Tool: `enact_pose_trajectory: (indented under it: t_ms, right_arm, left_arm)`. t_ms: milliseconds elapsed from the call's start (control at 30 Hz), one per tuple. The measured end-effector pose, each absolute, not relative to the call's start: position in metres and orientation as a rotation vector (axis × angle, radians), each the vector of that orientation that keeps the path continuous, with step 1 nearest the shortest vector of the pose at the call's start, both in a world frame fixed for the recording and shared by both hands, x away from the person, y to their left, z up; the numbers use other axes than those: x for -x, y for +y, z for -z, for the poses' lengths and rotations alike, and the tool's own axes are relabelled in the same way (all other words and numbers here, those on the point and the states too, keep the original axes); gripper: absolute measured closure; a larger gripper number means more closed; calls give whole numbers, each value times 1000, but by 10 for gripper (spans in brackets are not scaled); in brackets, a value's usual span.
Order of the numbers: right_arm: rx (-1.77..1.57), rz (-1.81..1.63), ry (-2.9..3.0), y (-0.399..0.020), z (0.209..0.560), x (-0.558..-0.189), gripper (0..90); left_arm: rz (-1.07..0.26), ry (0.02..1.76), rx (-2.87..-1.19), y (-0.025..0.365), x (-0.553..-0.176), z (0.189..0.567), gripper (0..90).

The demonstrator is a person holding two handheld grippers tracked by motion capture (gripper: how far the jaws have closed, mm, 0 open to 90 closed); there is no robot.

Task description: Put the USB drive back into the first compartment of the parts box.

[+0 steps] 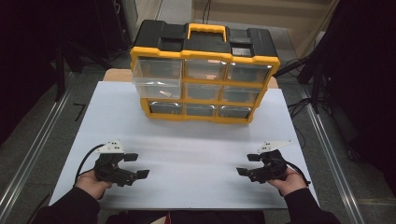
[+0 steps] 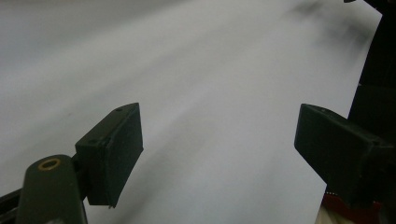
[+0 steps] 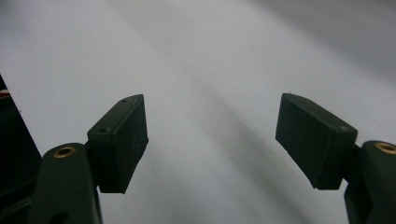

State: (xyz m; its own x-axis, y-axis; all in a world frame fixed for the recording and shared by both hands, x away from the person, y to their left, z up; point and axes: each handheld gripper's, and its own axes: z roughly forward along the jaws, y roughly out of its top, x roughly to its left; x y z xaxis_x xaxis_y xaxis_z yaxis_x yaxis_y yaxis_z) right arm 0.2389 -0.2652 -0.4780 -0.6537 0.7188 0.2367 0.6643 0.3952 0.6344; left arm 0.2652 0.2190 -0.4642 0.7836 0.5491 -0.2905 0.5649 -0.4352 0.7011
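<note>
While both grippers are resting low near the front edge, the white table (image 1: 187, 154) is carrying one large item: the organiser (image 1: 203, 70), a yellow-and-black drawer cabinet standing upright at the far middle. Its top-left drawer (image 1: 156, 77) is projecting forward of the other fronts, and a small pale part is lying inside it, too small to identify.

The left gripper (image 1: 135, 165) is sitting at the near left with its jaws standing wide apart and nothing between them. The right gripper (image 1: 247, 164) is sitting at the near right, jaws likewise spread and empty. Both are well apart from the organiser.

Judged from this layout, the step in hand is the approach to the projecting drawer. To do it well, the person should be advancing the left gripper level, keeping the jaws spread until they are bracketing the drawer front. The right gripper should be steadying the case, since a light cabinet is likely to slide.

The high view is showing the organiser, the drawer and both hands. The left gripper view is showing its pads (image 2: 114, 151) over bare table near the edge. The right gripper view is confirming the pad (image 3: 122, 140) spacing at close range.
</note>
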Motion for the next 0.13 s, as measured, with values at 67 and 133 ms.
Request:
enact_pose_trajectory:
  t_ms: [67,133]
  right_arm:
    - [-1278,-1105,2565,-265,478,-239,233]
    - [-1318,-1103,2581,-266,480,-240,233]
  left_arm:
    - [17,823,-2129,219,-266,465,165]
    - [-39,832,-2141,221,-270,467,164]
